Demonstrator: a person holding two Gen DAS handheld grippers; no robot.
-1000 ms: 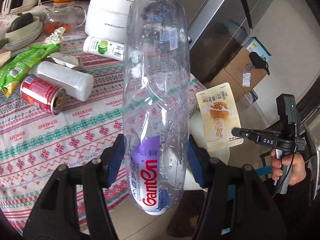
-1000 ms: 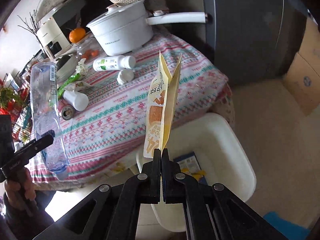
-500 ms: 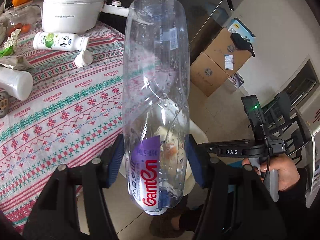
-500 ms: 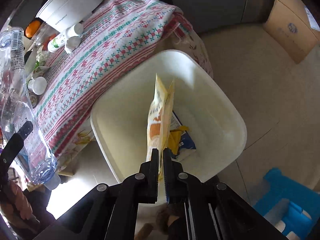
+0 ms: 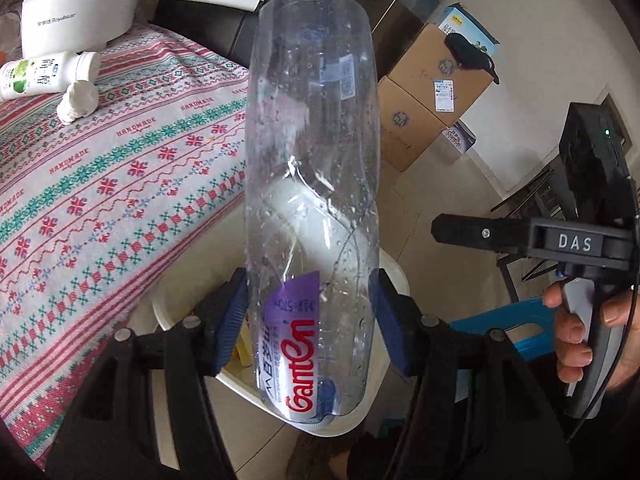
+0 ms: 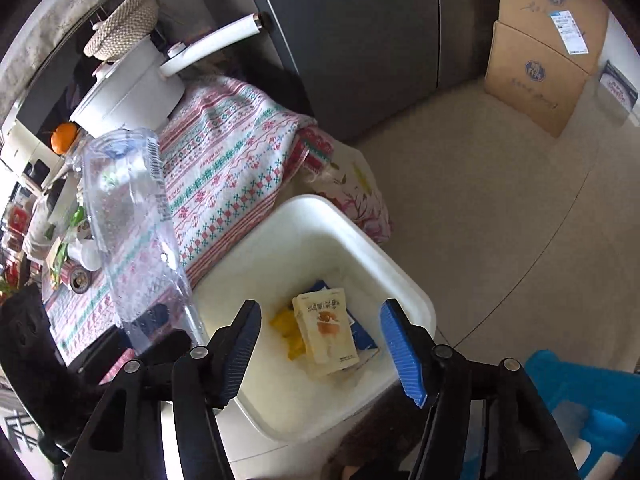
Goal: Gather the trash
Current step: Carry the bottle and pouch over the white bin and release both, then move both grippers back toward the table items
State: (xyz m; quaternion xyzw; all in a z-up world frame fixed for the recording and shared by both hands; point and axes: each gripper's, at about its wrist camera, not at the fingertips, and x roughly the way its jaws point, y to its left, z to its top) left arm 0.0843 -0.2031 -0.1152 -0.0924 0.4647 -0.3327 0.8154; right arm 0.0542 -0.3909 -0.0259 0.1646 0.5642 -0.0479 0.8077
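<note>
My left gripper (image 5: pixel 308 320) is shut on a clear empty Ganten plastic bottle (image 5: pixel 312 184), held cap end down over the white trash bin (image 5: pixel 394 276). The bottle also shows in the right wrist view (image 6: pixel 132 224). My right gripper (image 6: pixel 320 344) is open and empty above the white bin (image 6: pixel 404 280). A yellow snack packet (image 6: pixel 326 336) lies flat inside the bin on other wrappers. In the left wrist view the right gripper (image 5: pixel 440 229) is at the right, held by a hand.
The table with a patterned cloth (image 5: pixel 100 168) holds a white pot (image 5: pixel 76 4), a white bottle (image 5: pixel 40 76) and a crumpled tissue (image 5: pixel 78 100). Cardboard boxes (image 6: pixel 540 52) stand on the floor. A blue stool (image 6: pixel 580 412) is beside the bin.
My right gripper has opened and let go of the yellow snack packet, which now lies in the bin. My left gripper has carried the bottle closer over the bin.
</note>
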